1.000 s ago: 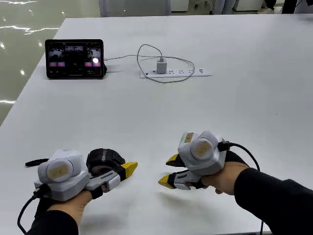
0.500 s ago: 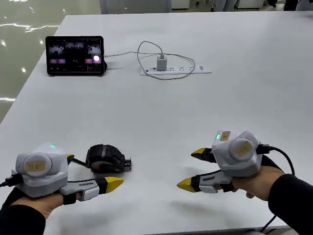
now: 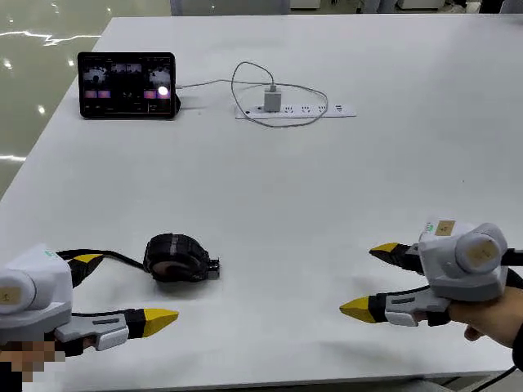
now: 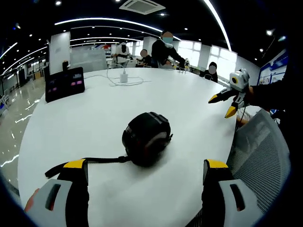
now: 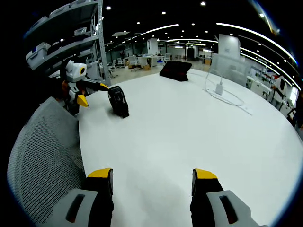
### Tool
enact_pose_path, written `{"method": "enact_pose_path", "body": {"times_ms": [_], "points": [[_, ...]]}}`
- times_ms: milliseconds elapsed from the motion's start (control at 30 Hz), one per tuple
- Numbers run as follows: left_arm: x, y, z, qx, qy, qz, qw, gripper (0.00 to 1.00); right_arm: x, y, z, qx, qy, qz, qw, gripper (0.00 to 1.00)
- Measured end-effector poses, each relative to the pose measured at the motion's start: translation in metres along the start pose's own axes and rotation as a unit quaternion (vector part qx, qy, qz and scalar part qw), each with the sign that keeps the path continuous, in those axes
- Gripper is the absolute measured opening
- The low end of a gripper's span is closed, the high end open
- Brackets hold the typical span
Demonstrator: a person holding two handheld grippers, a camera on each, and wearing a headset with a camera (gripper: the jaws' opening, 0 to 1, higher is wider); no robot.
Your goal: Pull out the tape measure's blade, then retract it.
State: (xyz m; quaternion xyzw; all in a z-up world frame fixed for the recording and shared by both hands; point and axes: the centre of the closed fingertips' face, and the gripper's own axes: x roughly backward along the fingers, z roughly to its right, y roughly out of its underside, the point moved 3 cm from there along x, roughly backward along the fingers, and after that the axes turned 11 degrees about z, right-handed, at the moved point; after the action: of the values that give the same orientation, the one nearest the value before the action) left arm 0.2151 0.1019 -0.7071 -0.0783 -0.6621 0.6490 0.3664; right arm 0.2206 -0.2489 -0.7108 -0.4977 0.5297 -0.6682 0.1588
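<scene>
We are in a large open-plan lab or office hall. A wide white table (image 3: 343,196) carries a tablet (image 3: 127,84) and a power strip (image 3: 327,109) with a charger (image 3: 270,102) near its far edge. Beyond the table people (image 4: 166,47) stand by bright windows (image 4: 218,57). Above it run strip lights (image 4: 104,20) and a ceiling vent (image 4: 138,5). A glossy floor (image 3: 33,73) lies left of the table. A mesh chair (image 5: 42,151) sits at its near edge, with stocked metal shelves (image 5: 66,33) beyond.

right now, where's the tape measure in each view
Head view: tape measure lower left, on the table.
Left gripper view: tape measure at centre, ahead of the jaws.
Right gripper view: tape measure upper left, near the table edge.
Shared landmark: the tablet, standing far across the table.
</scene>
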Motion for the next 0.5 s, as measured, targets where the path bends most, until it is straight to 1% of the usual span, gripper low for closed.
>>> {"method": "enact_pose_path", "body": {"times_ms": [67, 133, 167, 233, 267, 333, 400, 500], "points": [[0.002, 0.001, -0.001, -0.002, 0.001, 0.000, 1.0000, 0.99, 0.005, 0.003, 0.005, -0.004, 0.005, 0.000, 1.0000, 0.66], [0.003, 0.005, -0.003, -0.010, -0.001, -0.011, 0.9999, 0.99, 0.010, 0.006, 0.009, -0.008, 0.011, 0.002, 0.9999, 0.68], [0.003, 0.006, -0.004, -0.012, 0.001, -0.013, 0.9998, 0.99, 0.013, 0.007, 0.010, -0.009, 0.012, 0.003, 0.9999, 0.69], [0.005, 0.007, -0.004, -0.017, 0.002, -0.016, 0.9997, 0.99, 0.018, 0.011, 0.012, -0.003, 0.015, 0.003, 0.9999, 0.70], [0.006, 0.008, -0.005, -0.024, 0.003, -0.021, 0.9995, 0.99, 0.021, 0.011, 0.013, 0.002, 0.017, 0.007, 0.9998, 0.70], [0.007, 0.009, -0.005, -0.022, 0.007, -0.024, 0.9995, 0.99, 0.026, 0.011, 0.015, 0.001, 0.020, 0.011, 0.9997, 0.71], [0.008, 0.008, -0.005, -0.020, 0.010, -0.024, 0.9995, 0.99, 0.032, 0.012, 0.019, -0.003, 0.025, 0.014, 0.9996, 0.75], [0.009, 0.007, -0.009, -0.020, 0.012, -0.023, 0.9995, 0.99, 0.039, 0.016, 0.022, -0.008, 0.028, 0.012, 0.9995, 0.78]]}}
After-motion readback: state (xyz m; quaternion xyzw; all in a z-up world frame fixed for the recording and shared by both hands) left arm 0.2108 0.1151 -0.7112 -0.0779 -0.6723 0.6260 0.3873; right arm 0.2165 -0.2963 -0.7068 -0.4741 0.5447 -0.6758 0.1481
